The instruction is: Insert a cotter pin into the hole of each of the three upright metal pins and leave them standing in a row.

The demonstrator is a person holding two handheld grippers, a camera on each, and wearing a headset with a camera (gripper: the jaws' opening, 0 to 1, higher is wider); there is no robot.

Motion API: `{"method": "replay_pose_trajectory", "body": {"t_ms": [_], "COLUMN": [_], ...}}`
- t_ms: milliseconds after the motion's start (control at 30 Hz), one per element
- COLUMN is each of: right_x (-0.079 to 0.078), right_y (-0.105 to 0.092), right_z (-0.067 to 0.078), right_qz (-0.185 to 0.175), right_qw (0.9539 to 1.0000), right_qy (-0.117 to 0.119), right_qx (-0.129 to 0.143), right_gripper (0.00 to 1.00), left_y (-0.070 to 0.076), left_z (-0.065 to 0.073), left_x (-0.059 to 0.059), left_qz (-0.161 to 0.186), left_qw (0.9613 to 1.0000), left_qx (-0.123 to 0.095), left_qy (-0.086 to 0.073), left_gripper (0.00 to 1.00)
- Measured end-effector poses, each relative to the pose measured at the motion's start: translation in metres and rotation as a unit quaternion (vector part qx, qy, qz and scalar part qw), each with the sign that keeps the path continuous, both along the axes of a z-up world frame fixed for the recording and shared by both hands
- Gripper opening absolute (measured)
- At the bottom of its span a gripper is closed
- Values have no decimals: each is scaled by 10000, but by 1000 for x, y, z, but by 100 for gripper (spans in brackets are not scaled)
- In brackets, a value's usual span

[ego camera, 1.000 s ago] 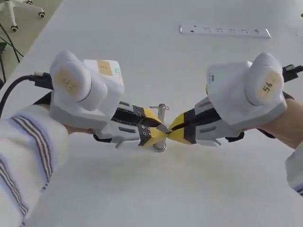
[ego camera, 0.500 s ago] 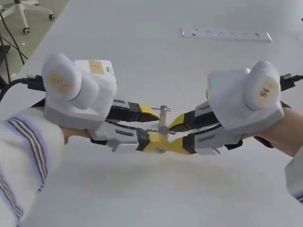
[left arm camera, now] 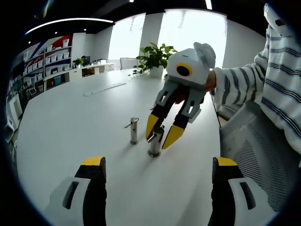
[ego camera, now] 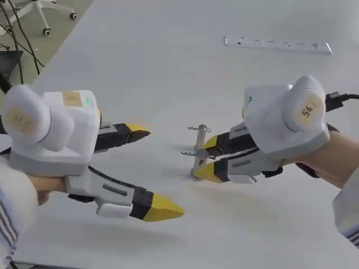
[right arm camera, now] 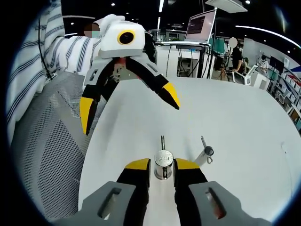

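A short steel pin (ego camera: 196, 166) stands upright on the white table (ego camera: 168, 67), and my right gripper (ego camera: 203, 158) is shut on it from the right. A thin cotter pin (ego camera: 189, 152) pokes sideways out of its head; in the right gripper view the cotter pin (right arm camera: 162, 141) points away from the held pin (right arm camera: 163, 165). Just behind stands a second steel pin (ego camera: 200, 137) with a cotter pin through it, the same second pin (left arm camera: 134, 131) in the left gripper view. My left gripper (ego camera: 154, 171) hangs wide open to the left, holding nothing.
A white power strip (ego camera: 277, 43) lies at the table's far edge. An office chair base (ego camera: 39, 10) and cables sit on the floor beyond the left edge. A mesh chair back (right arm camera: 51, 160) is beside the table. People stand far off at monitors.
My left gripper has opened and drawn back to the left, leaving the cotter pin in the near pin. The right gripper keeps its hold on that pin.
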State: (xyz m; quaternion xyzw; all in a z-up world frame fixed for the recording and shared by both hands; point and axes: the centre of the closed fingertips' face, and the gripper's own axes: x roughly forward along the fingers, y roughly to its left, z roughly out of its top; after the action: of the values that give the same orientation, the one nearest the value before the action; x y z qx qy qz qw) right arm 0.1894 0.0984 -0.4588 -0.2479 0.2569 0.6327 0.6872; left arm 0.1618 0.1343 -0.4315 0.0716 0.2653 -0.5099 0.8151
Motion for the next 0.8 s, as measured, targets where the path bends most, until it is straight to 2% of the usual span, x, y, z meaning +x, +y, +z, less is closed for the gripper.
{"method": "replay_pose_trajectory", "body": {"t_ms": [133,433,567,800], "right_x": [1,0,2,-6], "right_y": [2,4,5,4], "right_z": [-1,-1,0,3], "right_qz": [0,86,-62,79], "right_qw": [10000,10000,10000,9999], "right_qy": [8,15,55,-134], "right_qx": [-3,-37,17,49], "right_gripper": [12,9,8,8], "left_y": [3,3,3,6], "left_z": [0,-3,-1,1], "left_x": [-4,-11,-9,-4], "left_qz": [35,-9,57,184], "left_qw": [10000,9999,9999,9998], "left_qx": [6,45,-13,-52], "left_qy": [60,109,86,53], "left_gripper": [99,99,99,99]}}
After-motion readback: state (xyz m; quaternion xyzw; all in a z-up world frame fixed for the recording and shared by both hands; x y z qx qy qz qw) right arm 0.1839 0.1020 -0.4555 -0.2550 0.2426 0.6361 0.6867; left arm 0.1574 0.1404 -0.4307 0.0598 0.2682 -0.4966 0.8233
